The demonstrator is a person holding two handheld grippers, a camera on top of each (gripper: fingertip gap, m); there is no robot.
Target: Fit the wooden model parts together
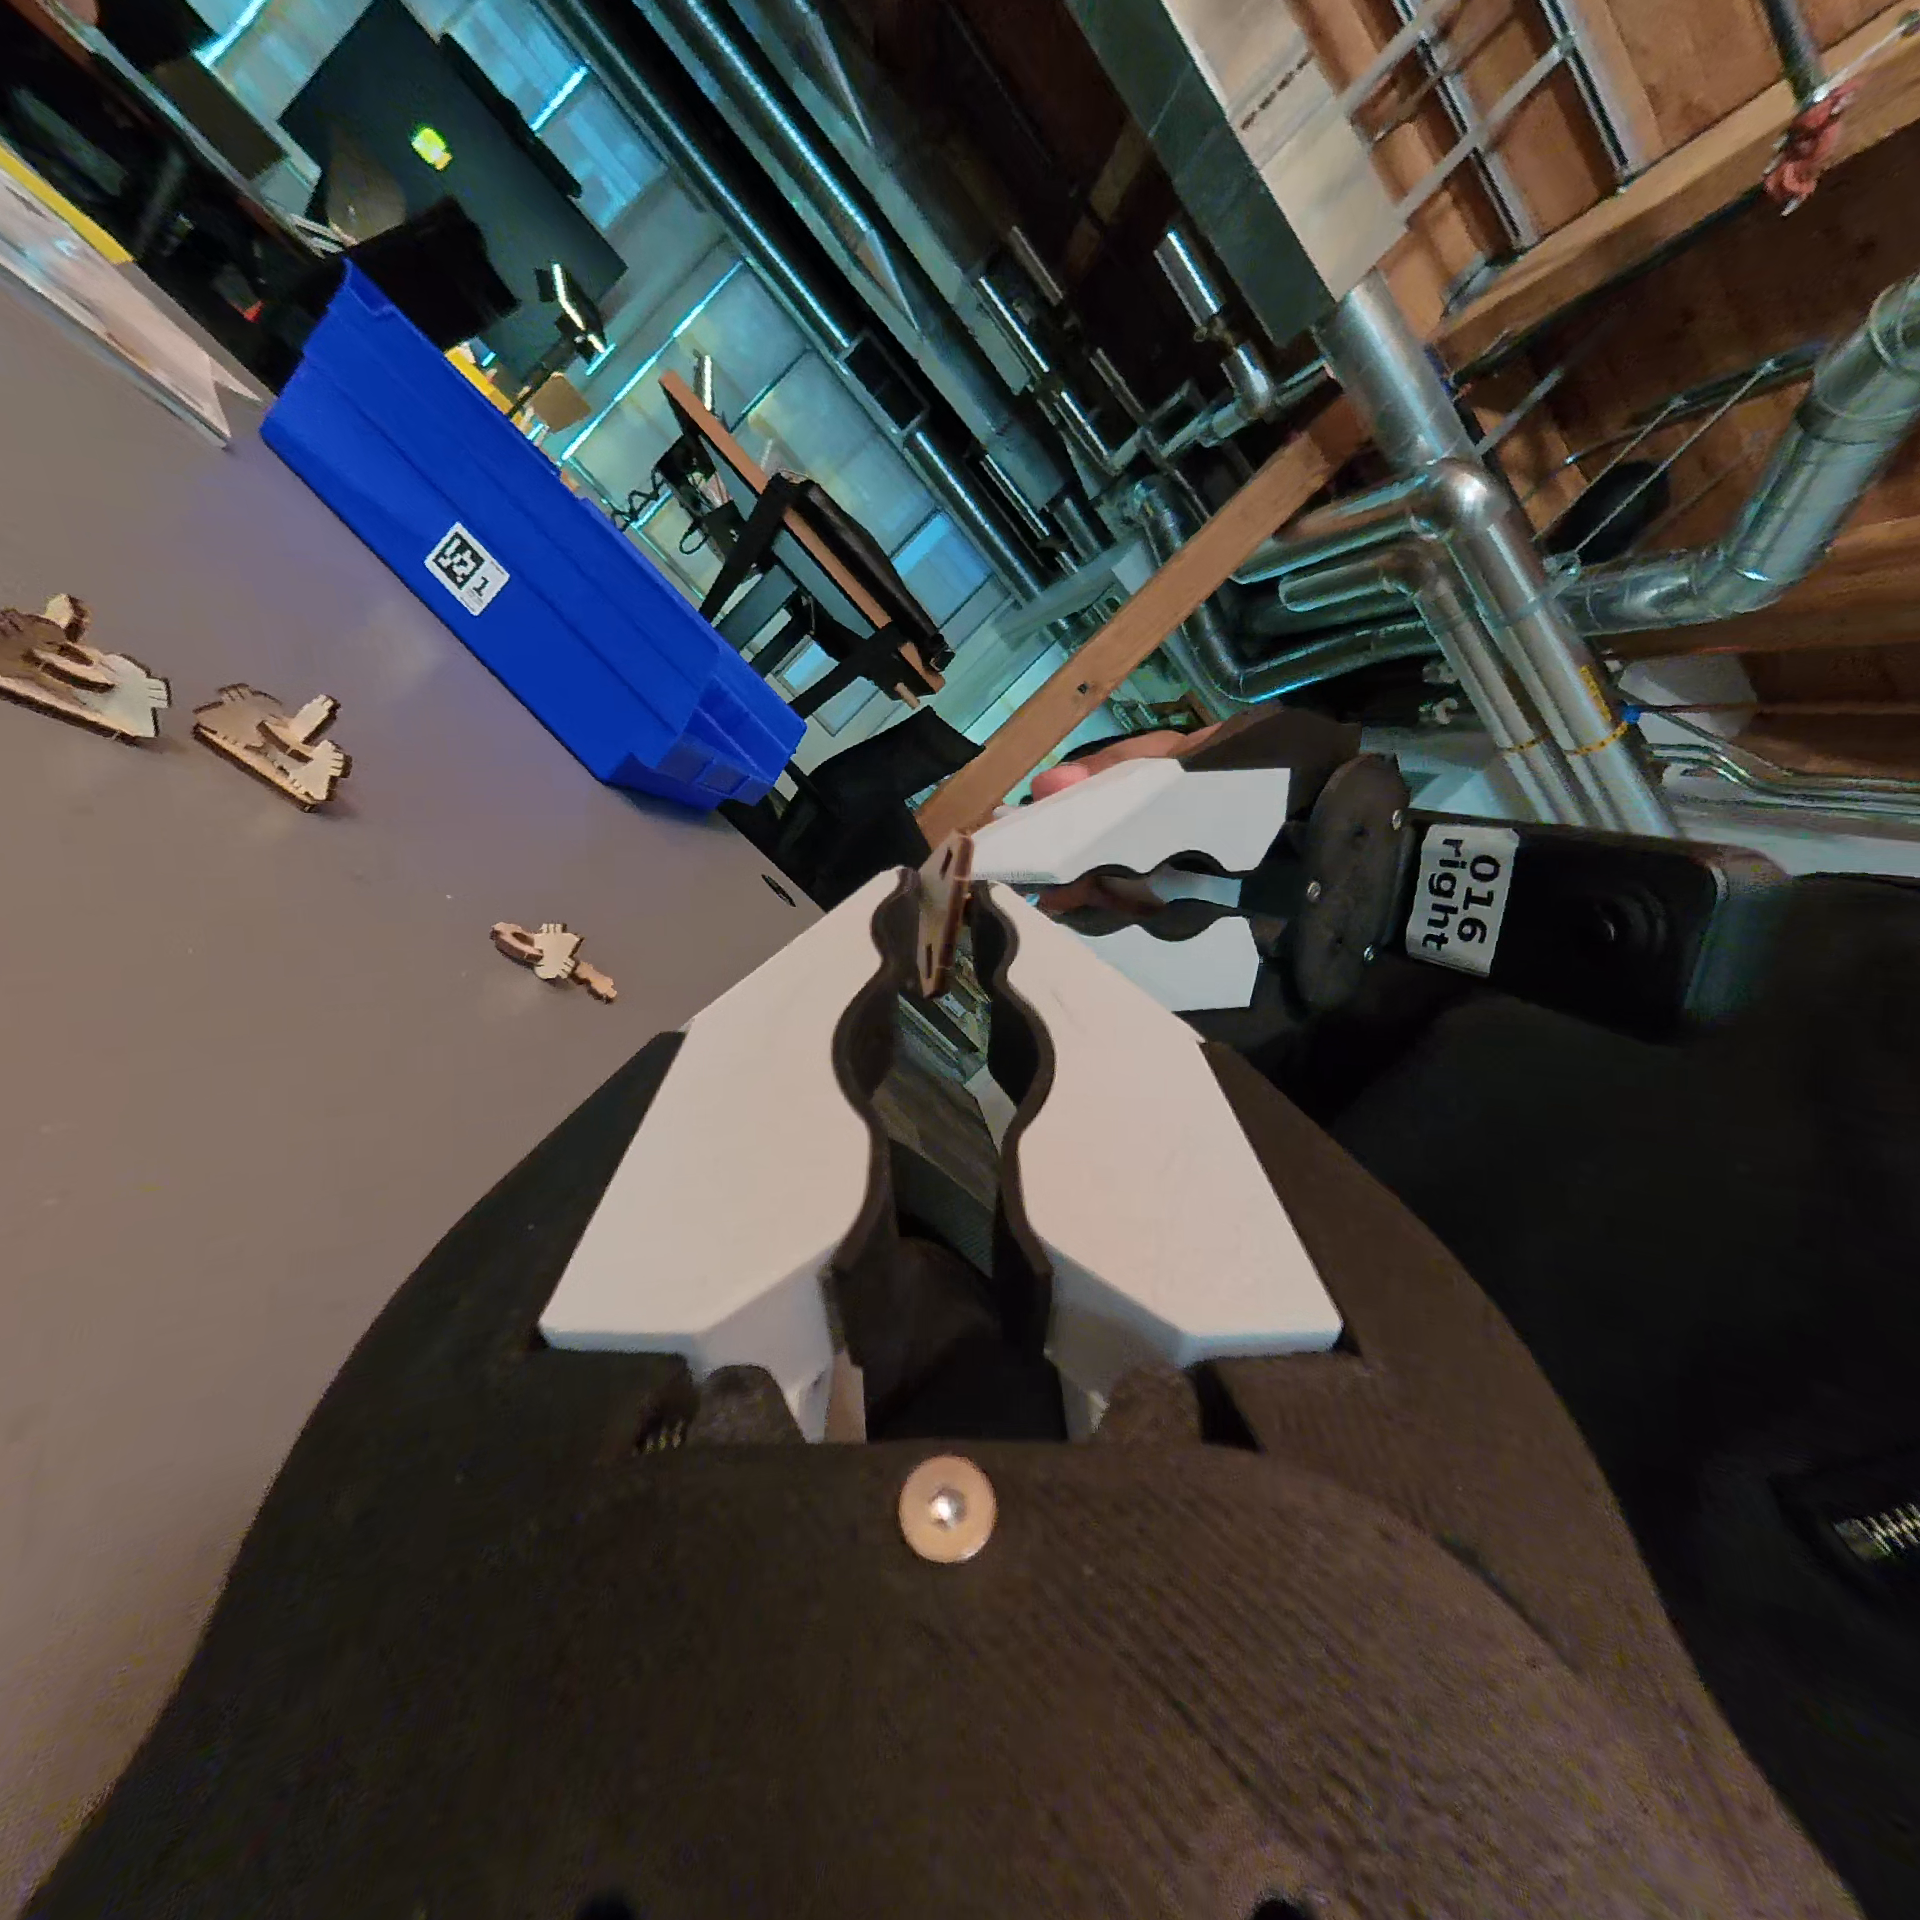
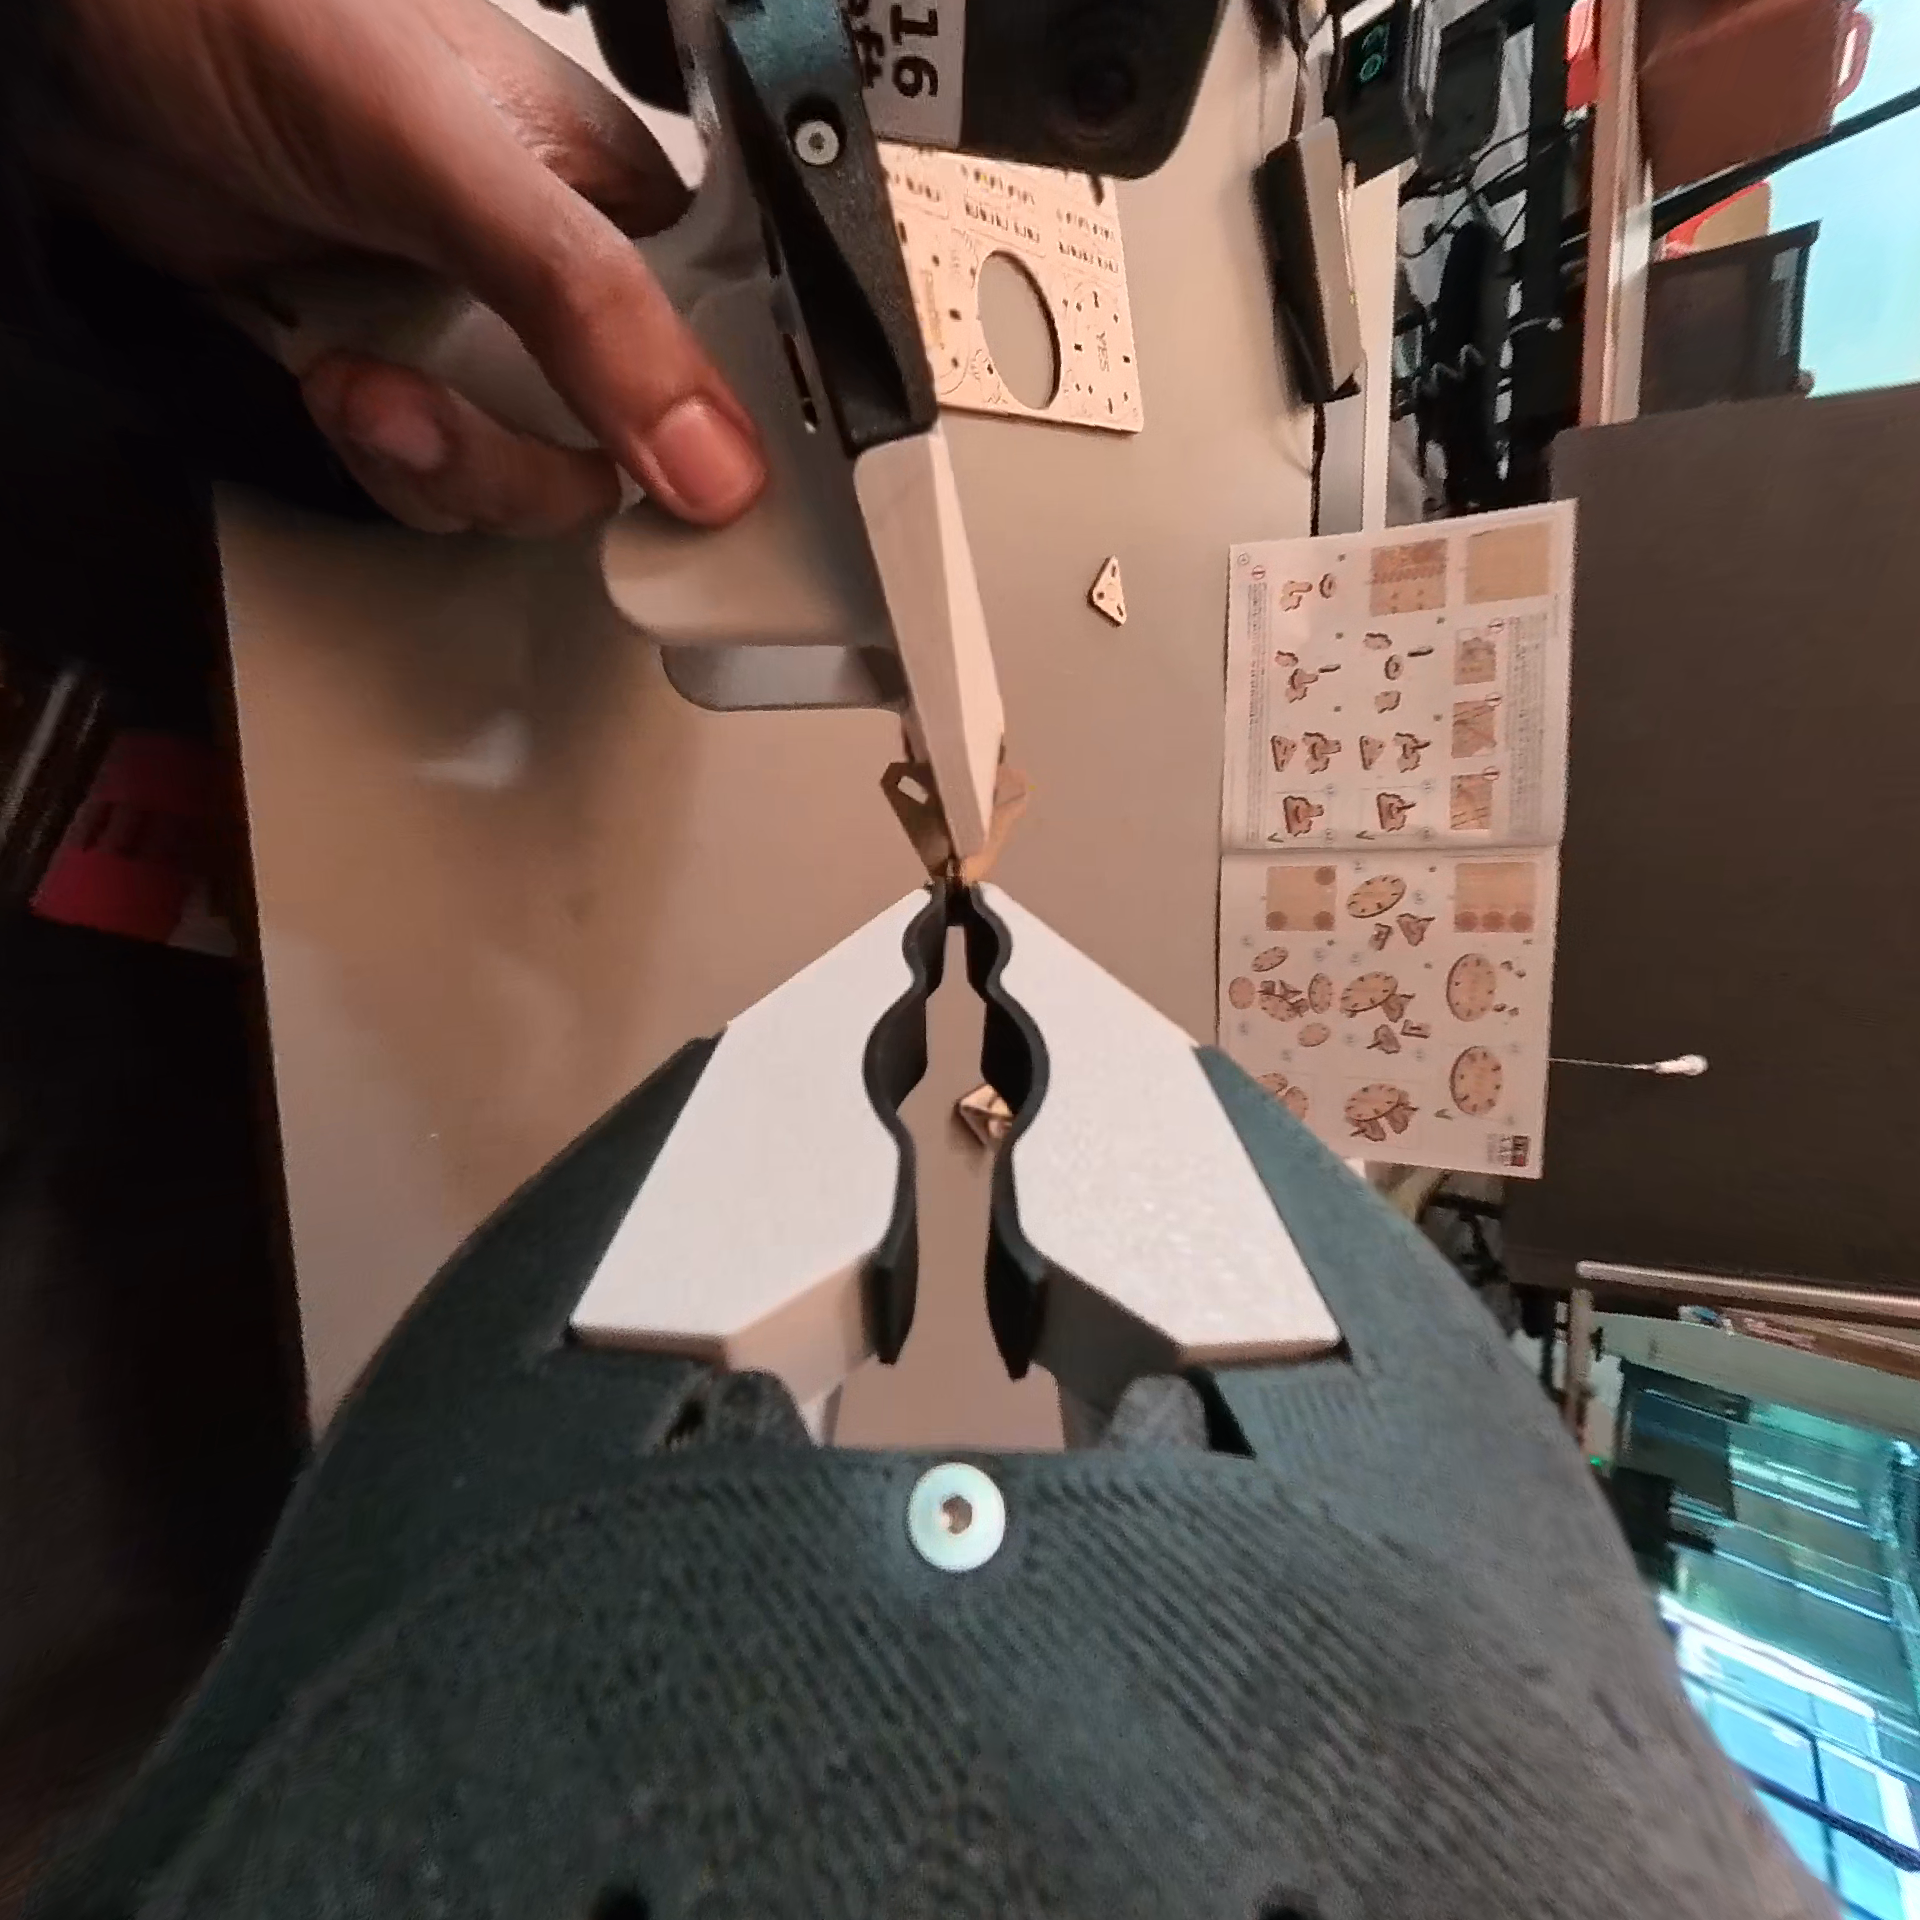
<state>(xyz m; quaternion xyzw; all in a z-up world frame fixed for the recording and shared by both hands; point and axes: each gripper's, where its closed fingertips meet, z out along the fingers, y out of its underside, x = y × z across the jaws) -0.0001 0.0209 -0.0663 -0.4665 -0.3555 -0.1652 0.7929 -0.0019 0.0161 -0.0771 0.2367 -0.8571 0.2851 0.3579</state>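
**Both tools pinch wooden pieces in the air**

Left tool (image 1: 940, 914) is clenched on a small flat wooden piece (image 1: 943, 925), its pads pressing both faces. Right tool (image 2: 951, 902) has its tips closed tight on the corner of a wooden part (image 2: 906, 805), and the two tools meet tip to tip above the grey desk (image 1: 312, 1039). A hand (image 2: 499, 312) grips the left tool. On the desk lie other wooden assemblies (image 1: 275, 743), a blue bin (image 1: 520, 561), an instruction sheet (image 2: 1392, 831) and a cut-out wooden board (image 2: 1029, 312).

Left gripper (image 1: 940, 914) jaws pinch wood piece (image 1: 940, 928), right gripper (image 1: 1013, 878) touching.
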